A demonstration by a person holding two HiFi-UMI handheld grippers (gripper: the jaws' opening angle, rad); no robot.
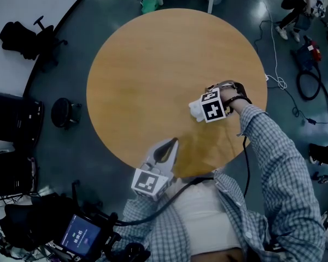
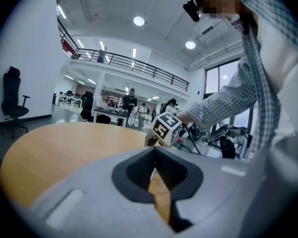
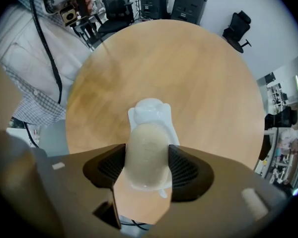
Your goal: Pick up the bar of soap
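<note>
Right tongs (image 3: pixel 147 171), pointing straight down, are pinching the bar of soap (image 3: pixel 148 145) across its short width, long axis lying along the gap, soap resting in white dish (image 3: pixel 150 108) on bench (image 3: pixel 198 68); left tongs (image 2: pixel 155 166), pressed together and empty, are idling well apart.

Beige oval soap bar (image 3: pixel 147 150) on white dish (image 3: pixel 150 114), right hand-held gripper (image 3: pixel 147 168) pads touching sides.

In head view bar of soap (image 3: pixel 148 150) is hidden under right gripper (image 3: pixel 148 168); white dish (image 1: pixel 195 111) is mostly covered there, its near end masked by the soap
</note>
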